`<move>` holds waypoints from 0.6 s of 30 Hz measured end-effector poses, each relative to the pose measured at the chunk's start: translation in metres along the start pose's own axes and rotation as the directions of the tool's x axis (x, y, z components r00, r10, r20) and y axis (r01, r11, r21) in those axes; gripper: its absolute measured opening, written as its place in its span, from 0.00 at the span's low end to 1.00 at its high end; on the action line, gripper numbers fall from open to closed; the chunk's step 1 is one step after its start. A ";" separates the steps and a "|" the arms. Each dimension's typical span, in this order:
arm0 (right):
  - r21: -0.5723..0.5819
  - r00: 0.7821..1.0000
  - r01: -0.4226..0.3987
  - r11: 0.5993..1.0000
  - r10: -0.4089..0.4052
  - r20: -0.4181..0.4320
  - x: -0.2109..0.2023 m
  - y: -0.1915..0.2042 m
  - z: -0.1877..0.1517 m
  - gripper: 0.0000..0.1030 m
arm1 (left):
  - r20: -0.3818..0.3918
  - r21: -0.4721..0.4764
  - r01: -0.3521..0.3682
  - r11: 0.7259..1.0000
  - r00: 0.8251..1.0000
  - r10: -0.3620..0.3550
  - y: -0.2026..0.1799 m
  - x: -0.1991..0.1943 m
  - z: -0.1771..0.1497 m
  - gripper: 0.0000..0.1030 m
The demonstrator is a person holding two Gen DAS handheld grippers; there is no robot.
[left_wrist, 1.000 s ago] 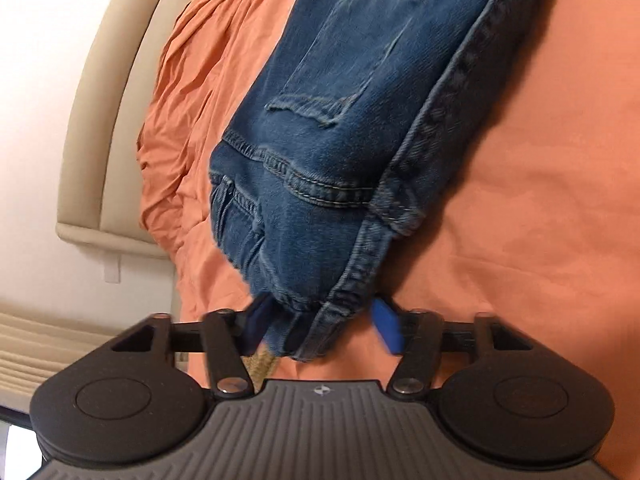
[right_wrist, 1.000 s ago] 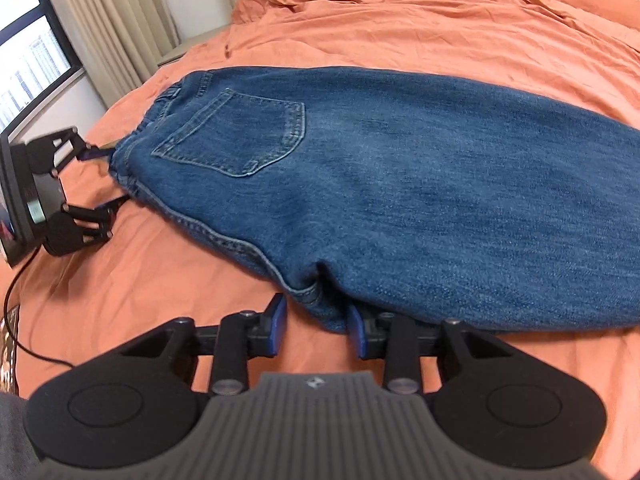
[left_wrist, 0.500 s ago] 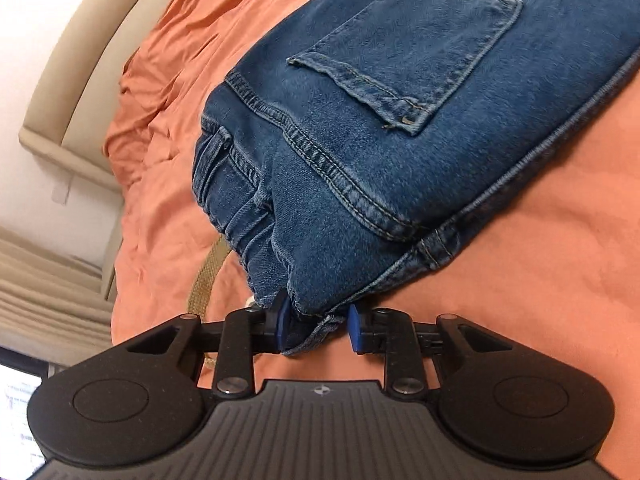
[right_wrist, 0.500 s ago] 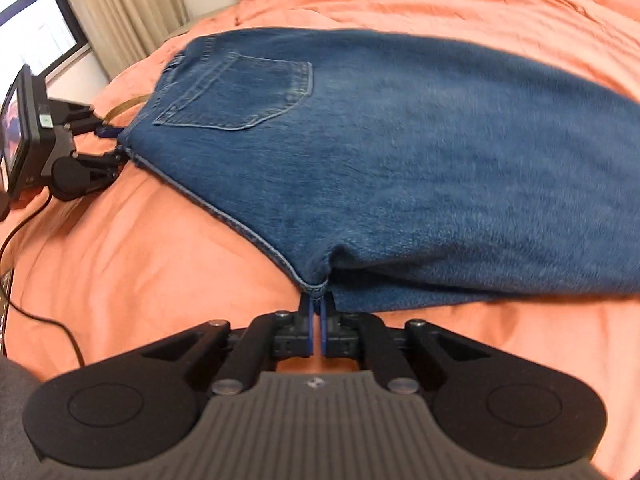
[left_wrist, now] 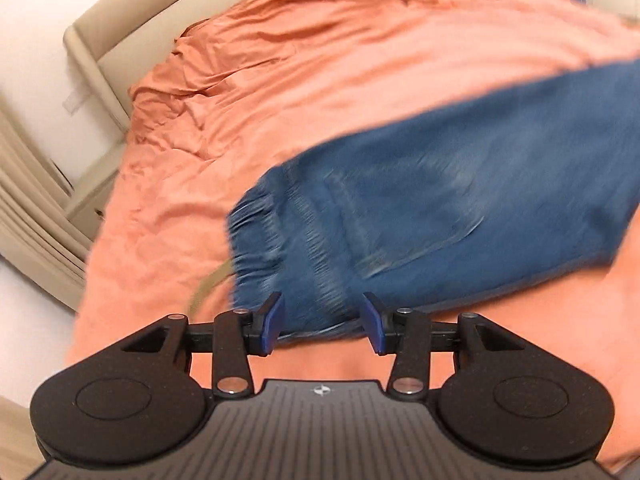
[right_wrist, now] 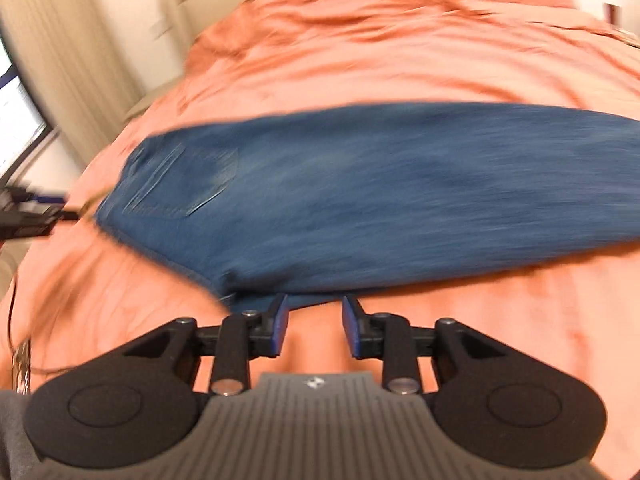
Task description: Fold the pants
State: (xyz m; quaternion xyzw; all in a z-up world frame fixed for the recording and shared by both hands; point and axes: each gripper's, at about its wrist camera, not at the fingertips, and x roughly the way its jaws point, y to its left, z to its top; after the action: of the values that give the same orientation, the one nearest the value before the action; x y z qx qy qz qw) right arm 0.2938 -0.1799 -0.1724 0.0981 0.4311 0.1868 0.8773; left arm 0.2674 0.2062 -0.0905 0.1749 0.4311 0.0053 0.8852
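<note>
Now the jeans (right_wrist: pixel 360 184) lie flat on the orange bed (right_wrist: pixel 400 60), long axis running rightward from both spread, empty tongs, left (left_wrist: pixel 321 322) at the waistband, right (right_wrist: pixel 313 322) nearer the legs.

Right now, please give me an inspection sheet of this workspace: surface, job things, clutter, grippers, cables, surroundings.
Surface: bed with wrinkled orange sheet.
Job's things: blue jeans lying flat on the sheet, back pocket facing up, legs running toward the right; picture blurred.
Clutter: tan strap showing beside the waistband.
Grippers: left gripper open at the waistband; right gripper open at the near edge of the jeans; neither grips cloth.
Cables: thin dark cable at the left edge of the right wrist view.
Surroundings: beige headboard, curtains, window.
</note>
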 end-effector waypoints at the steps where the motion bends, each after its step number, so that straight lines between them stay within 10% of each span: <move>1: 0.033 1.000 0.021 0.999 -0.022 0.009 -0.011 -0.018 0.005 0.27 | 0.001 -0.032 0.021 0.999 1.000 -0.021 -0.007 -0.004 0.007 0.48; 11: 0.484 0.959 0.183 0.856 -0.265 0.105 -0.135 -0.248 0.030 0.27 | -0.032 -0.177 0.196 0.964 0.978 -0.205 -0.114 0.008 0.055 0.21; 18: 0.767 0.948 0.033 0.641 -0.262 0.179 -0.160 -0.406 0.014 0.45 | -0.110 -0.257 0.191 0.947 0.968 -0.225 -0.157 0.039 0.062 0.16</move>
State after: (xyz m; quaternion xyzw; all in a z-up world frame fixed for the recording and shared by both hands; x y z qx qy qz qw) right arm 0.3143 -0.6162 -0.1842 0.4427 0.3503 -0.0978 0.8196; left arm 0.3177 0.0465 -0.1343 0.0171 0.5033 -0.0231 0.8636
